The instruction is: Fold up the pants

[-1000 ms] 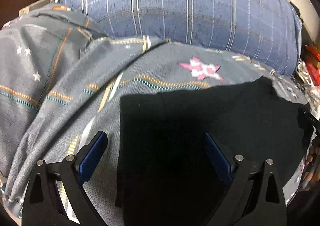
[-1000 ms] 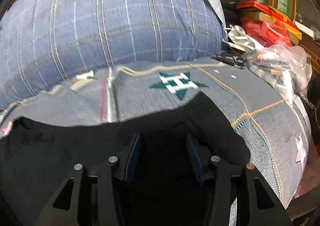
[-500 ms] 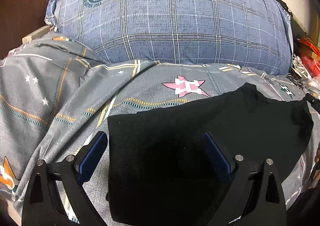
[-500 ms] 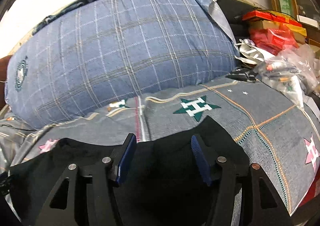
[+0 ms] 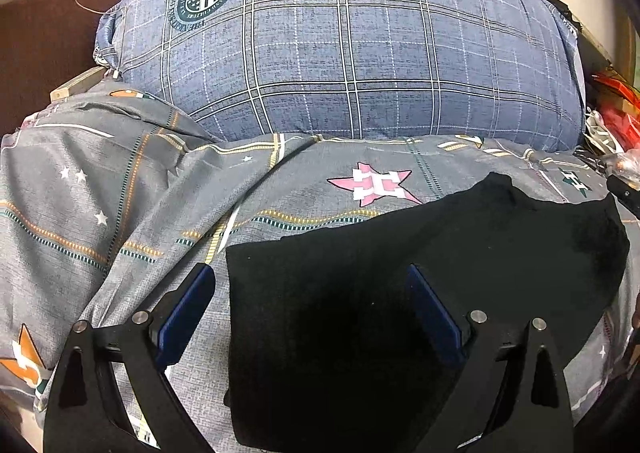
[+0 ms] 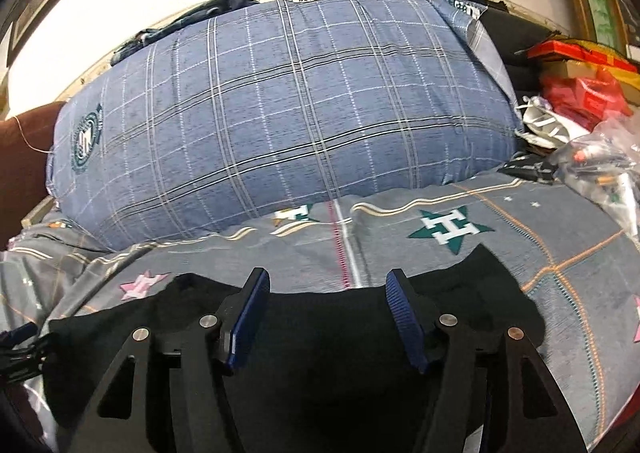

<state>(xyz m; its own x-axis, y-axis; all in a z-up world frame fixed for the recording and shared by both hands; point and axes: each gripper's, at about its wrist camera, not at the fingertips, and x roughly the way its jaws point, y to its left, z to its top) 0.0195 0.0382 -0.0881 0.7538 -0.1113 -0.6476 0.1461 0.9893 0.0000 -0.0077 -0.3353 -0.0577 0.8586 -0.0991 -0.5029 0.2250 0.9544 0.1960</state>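
Folded black fabric pants (image 5: pixel 400 293) lie low in both frames on the grey star-patterned bedsheet (image 5: pixel 120 213). Left gripper (image 5: pixel 308 305) and right gripper (image 6: pixel 326 317) both stand apart, empty.

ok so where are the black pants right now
The black pants lie folded on the grey star-print bedsheet, in front of the blue plaid pillow, low in both wrist views.
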